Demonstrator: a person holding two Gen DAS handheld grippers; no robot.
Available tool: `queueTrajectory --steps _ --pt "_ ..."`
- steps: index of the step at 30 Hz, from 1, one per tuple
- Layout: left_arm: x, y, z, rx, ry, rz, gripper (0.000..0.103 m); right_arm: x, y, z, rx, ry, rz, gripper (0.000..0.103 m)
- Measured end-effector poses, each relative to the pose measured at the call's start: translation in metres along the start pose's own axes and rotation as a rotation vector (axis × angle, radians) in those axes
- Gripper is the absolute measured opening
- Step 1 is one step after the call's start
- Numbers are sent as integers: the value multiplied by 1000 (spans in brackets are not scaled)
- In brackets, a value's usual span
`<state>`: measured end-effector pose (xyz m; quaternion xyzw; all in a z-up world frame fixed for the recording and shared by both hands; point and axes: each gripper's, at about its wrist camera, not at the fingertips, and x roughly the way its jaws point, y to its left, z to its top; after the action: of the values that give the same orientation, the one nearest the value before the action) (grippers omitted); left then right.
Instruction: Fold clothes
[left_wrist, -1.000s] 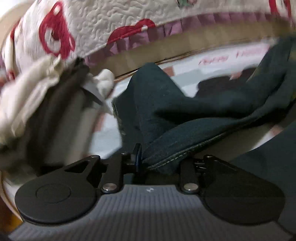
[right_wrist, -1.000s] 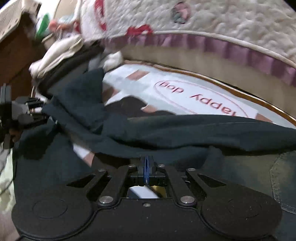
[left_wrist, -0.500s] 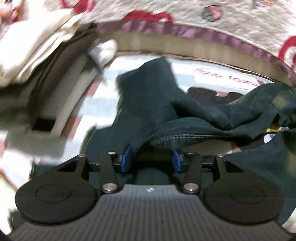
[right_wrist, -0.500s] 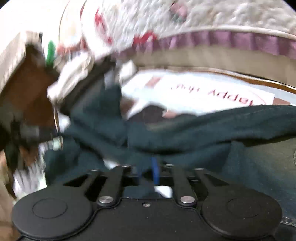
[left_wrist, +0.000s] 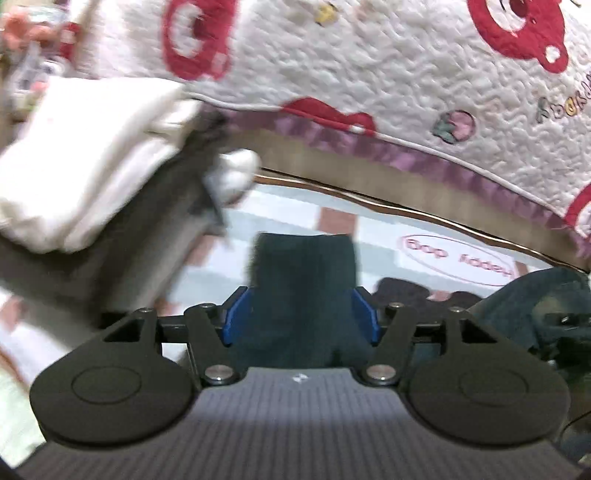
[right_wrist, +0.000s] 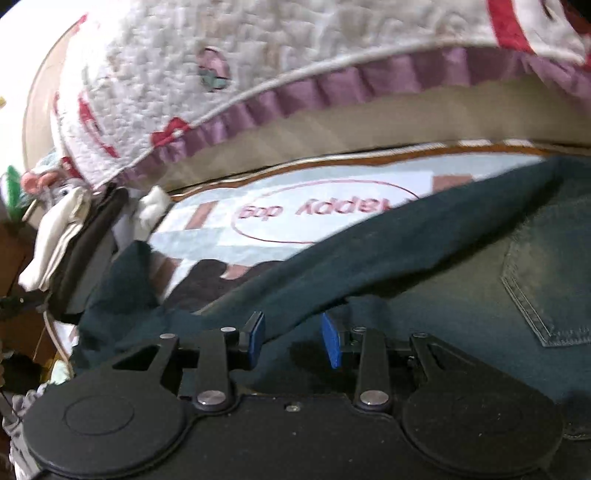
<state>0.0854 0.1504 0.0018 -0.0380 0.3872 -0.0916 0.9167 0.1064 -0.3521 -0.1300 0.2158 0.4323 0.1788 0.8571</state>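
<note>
Dark denim jeans (right_wrist: 461, 280) lie spread on a patterned mat (right_wrist: 229, 236) that bears a pink oval with lettering. In the right wrist view a back pocket (right_wrist: 546, 291) with pale stitching shows at the right, and one leg runs in a long fold from there down toward the lower left, over the mat. The right gripper (right_wrist: 292, 338) sits just above the denim with its blue pads (right_wrist: 330, 343) apart; fabric lies under and between them, but nothing is pinched.

From the left wrist view, the left gripper (left_wrist: 301, 319) also stands wide apart, its blue pads (left_wrist: 234, 317) flanking the end of a jeans leg (left_wrist: 303, 280) that stretches away from the camera across the mat (left_wrist: 291, 210). The cloth lies between the pads without being clamped by them.

At the left of both views sits a pile of folded clothes (left_wrist: 85, 173), cream on top and grey and dark below, blurred in the left view. Behind the mat rises a quilt (left_wrist: 388, 74), white with red shapes and a purple ruffled edge (right_wrist: 314, 96), over a beige side.
</note>
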Motion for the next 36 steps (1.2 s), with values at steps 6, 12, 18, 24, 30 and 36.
queueTrajectory --steps 6,12,18,24,30,36 --pt "91 -42 6 215 128 8 61 8 -26 6 52 -23 -70 39" --pt "140 -47 5 319 180 122 35 7 -44 10 81 -58 -78 39" --pt "110 -39 15 230 69 167 4 18 -51 17 98 -92 -38 39" --pt "64 -27 17 143 -204 300 4 22 -45 14 74 -35 -199 45" --pt "94 -21 46 121 -226 353 5 34 -19 8 -122 -1 -296 55" --pt "150 -16 67 153 -189 437 25 36 -15 8 -168 25 -277 55"
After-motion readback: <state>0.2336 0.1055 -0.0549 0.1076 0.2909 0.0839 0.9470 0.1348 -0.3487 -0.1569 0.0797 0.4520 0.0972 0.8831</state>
